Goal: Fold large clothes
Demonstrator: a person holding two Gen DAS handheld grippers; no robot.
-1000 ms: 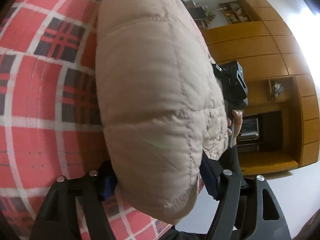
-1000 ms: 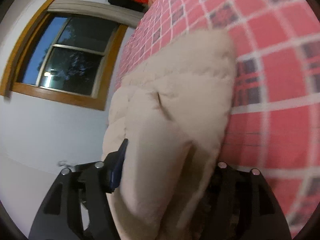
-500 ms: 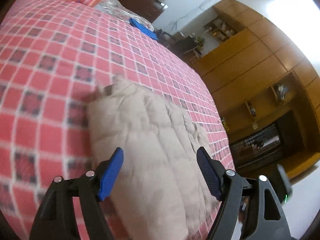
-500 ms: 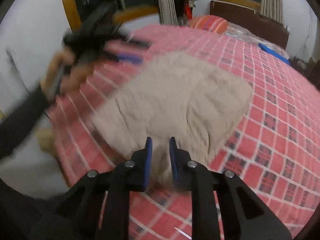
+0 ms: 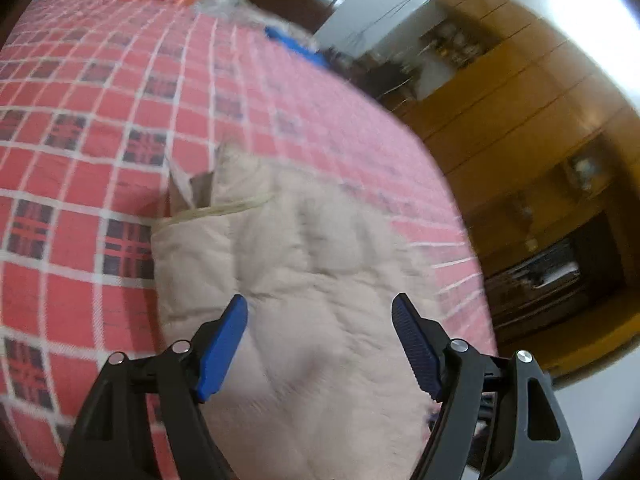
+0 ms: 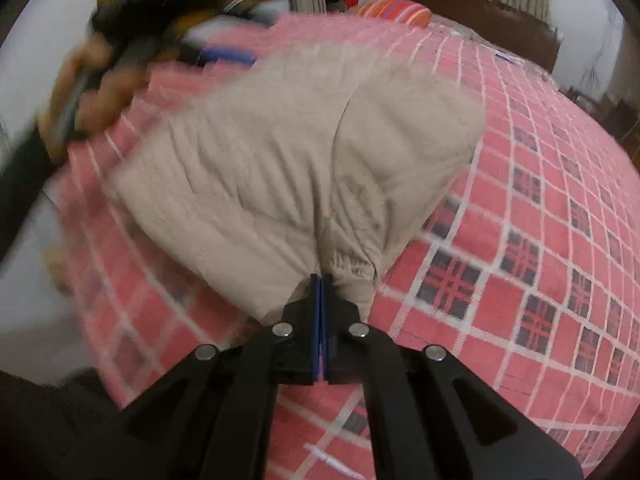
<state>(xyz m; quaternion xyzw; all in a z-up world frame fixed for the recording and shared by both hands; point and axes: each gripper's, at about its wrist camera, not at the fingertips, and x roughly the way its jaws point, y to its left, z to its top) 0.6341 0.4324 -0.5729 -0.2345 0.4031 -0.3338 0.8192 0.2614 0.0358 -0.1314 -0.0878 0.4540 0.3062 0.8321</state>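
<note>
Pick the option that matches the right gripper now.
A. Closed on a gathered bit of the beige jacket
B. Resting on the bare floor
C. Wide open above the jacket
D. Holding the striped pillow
A: the right gripper is closed, pinching bunched fabric of the beige jacket.

Left wrist view looks down over the jacket (image 5: 312, 280) from close above, facing the cabinets (image 5: 520, 128). Right wrist view sits low at the jacket's hem, facing the headboard (image 6: 480, 4). Both share jacket and bedspread (image 5: 100, 120).
</note>
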